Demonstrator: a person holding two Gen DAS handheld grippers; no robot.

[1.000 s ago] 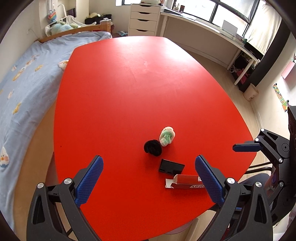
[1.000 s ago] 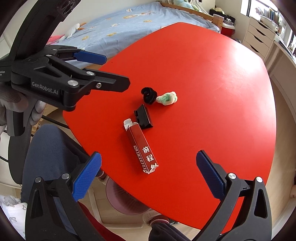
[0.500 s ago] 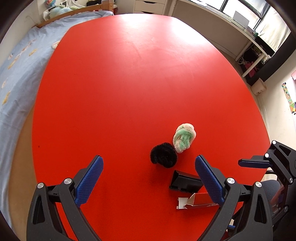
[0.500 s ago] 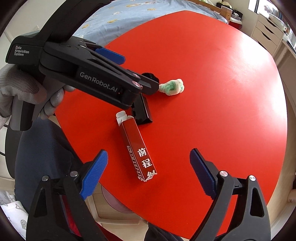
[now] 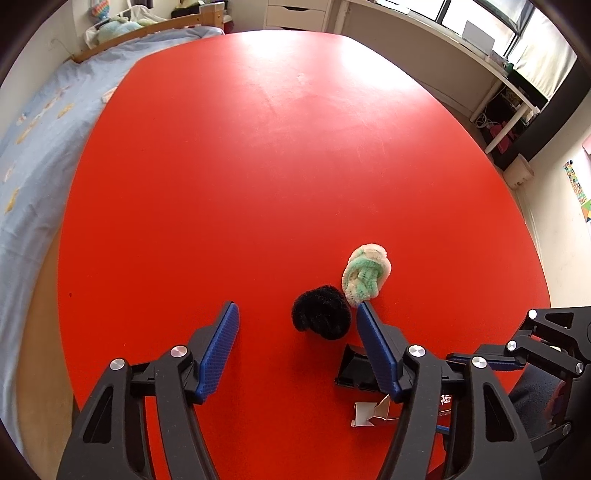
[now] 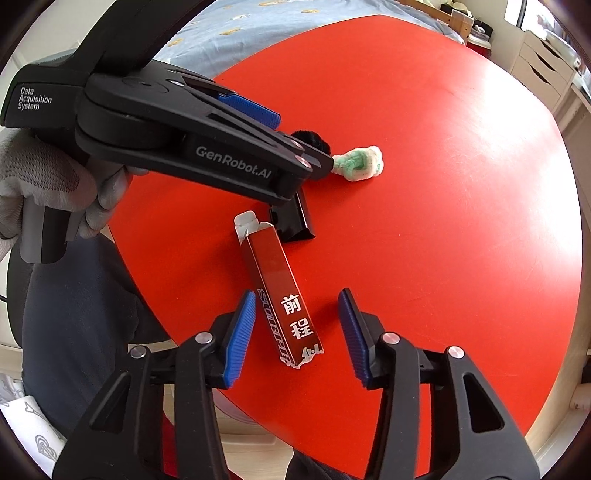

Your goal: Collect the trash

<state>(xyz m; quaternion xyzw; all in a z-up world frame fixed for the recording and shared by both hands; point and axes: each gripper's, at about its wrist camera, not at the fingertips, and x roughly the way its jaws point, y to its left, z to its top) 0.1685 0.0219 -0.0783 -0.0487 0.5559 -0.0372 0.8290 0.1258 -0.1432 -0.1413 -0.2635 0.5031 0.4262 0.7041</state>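
On the red table (image 5: pixel 258 166) lie a black fuzzy ball (image 5: pixel 320 316), a green-and-cream fuzzy bundle (image 5: pixel 365 270), a small black box (image 5: pixel 356 369) and a long red carton (image 6: pixel 282 299) with an open white flap. My left gripper (image 5: pixel 295 325) is open, its fingers on either side of the black ball, not touching it. My right gripper (image 6: pixel 295 321) is open, its fingers on either side of the red carton's near end. The left gripper's body hides most of the black ball (image 6: pixel 314 138) in the right wrist view.
A bed with a blue cover (image 5: pixel 33 147) runs along the table's left side. A white desk (image 5: pixel 480 48) and drawers (image 5: pixel 295 14) stand at the far wall. A gloved hand (image 6: pixel 44 192) holds the left gripper near the table's front edge.
Both grippers have moved forward and down and narrowed their jaws. The left now straddles the black ball; the right now straddles the red carton's end.
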